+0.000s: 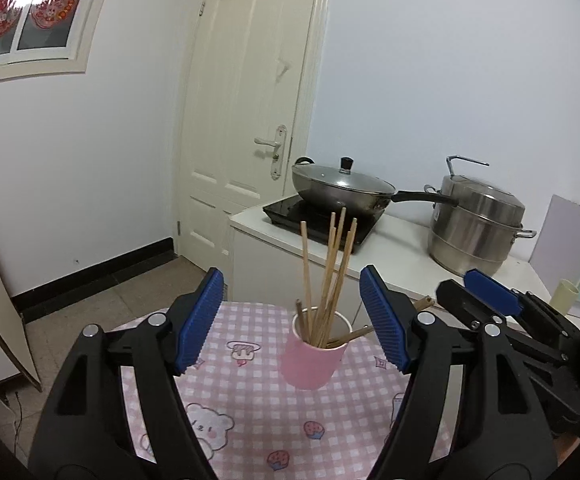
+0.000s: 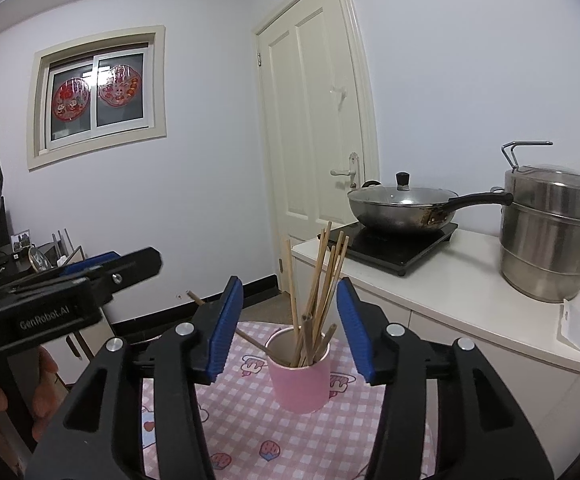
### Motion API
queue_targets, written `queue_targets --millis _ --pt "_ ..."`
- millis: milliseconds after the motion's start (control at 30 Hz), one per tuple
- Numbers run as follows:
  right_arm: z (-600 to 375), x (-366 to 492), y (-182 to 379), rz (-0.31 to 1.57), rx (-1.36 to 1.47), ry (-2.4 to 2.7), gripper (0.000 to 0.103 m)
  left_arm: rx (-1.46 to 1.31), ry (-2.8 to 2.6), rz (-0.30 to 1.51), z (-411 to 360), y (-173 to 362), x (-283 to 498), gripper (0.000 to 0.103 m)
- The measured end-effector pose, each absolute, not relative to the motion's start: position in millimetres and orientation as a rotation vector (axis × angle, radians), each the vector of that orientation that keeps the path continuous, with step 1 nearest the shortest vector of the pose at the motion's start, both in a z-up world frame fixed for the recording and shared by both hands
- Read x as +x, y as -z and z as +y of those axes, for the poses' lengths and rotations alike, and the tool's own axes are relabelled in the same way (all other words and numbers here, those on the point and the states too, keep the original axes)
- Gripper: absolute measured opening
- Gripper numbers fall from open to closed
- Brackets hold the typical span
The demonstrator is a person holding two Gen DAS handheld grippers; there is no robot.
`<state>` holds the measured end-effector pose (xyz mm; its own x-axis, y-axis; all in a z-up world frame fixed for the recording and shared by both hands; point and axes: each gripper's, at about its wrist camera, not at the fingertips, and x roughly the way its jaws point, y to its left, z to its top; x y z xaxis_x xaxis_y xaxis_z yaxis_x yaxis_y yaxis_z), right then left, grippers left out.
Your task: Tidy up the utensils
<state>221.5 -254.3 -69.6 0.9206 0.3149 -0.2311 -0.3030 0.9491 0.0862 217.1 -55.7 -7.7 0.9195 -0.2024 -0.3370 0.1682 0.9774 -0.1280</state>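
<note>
Standing upright on the pink checked tablecloth (image 1: 250,412) was the pink cup (image 1: 313,360), loaded with wooden chopsticks (image 1: 329,272). Most sticks stood near vertical and fanned out above the rim; a couple lay tilted low over the rim, one poking out toward the left side in the right wrist view.

Left gripper (image 1: 291,316): fingers spread wide, blue pads either side of the cup in its view, nothing between them but air; cup sat beyond the tips, not touched.

Right gripper (image 2: 290,328): also spread wide, empty, cup centred past the pads, no contact seen.

Both grippers sat side by side, aimed at the same cup; each showed up at the edge of the other's view.

Background: white counter (image 2: 469,300) just behind the table, with a black induction hob (image 2: 401,248) carrying a lidded wok (image 2: 401,208), and a steel steamer pot (image 2: 549,232) further right. White door (image 2: 313,120) and window (image 2: 98,96) on the far walls.
</note>
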Motion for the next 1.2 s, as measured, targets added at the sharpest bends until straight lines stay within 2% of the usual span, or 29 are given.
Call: queue_targets --millis 167,433,600,867,1033,1200 --pt "-252.0 209.6 71.2 0.256 0.052 -0.306 0.050 -0.079 0.173 0.362 -48.7 7.7 199.8 0.071" --pt "-239.5 182.4 72.9 0.254 0.011 -0.268 0.056 -0.032 0.130 0.347 -42.9 12.4 167.8 0.079" --pt "-231.9 163.2 73.5 0.242 -0.009 -0.226 0.064 -0.025 0.097 0.321 -37.7 13.1 147.4 0.082" --pt "-223.0 125.5 71.7 0.195 -0.013 -0.193 0.087 -0.015 0.044 0.254 -25.4 10.0 111.3 0.090" --pt "-219.2 110.9 70.6 0.173 0.002 -0.186 0.094 0.003 0.024 0.232 -21.5 7.6 96.5 0.091" --pt "-218.8 104.1 71.5 0.175 0.031 -0.176 0.095 0.017 0.006 0.199 -21.5 4.8 83.3 0.092"
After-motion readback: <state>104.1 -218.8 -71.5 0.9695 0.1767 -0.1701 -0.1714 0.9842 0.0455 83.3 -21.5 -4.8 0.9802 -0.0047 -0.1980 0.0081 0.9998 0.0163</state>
